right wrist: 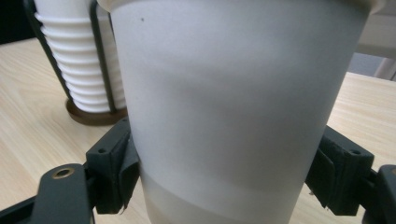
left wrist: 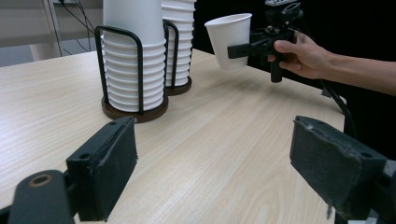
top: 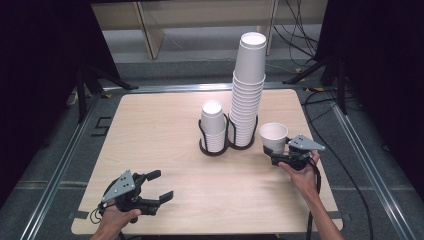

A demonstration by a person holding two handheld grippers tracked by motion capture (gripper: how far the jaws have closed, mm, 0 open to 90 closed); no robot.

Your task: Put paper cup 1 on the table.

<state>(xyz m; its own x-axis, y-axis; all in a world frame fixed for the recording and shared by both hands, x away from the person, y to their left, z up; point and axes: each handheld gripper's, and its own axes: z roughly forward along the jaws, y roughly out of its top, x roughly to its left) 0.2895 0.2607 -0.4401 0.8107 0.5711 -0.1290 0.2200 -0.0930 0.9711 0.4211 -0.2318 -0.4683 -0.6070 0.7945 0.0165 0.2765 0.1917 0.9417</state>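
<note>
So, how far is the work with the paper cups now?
Done: one paper cup is upright, mouth up, clamped in the right gripper, apart from the tall stack and the short stack in their wire holders. In hand: it hangs above the table. Left: setting it somewhere. The left gripper is open, idle.

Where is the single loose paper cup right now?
In the high view the paper cup sits upright between the jaws of the right gripper, on the table's right side, just right of the tall cup stack.
</note>
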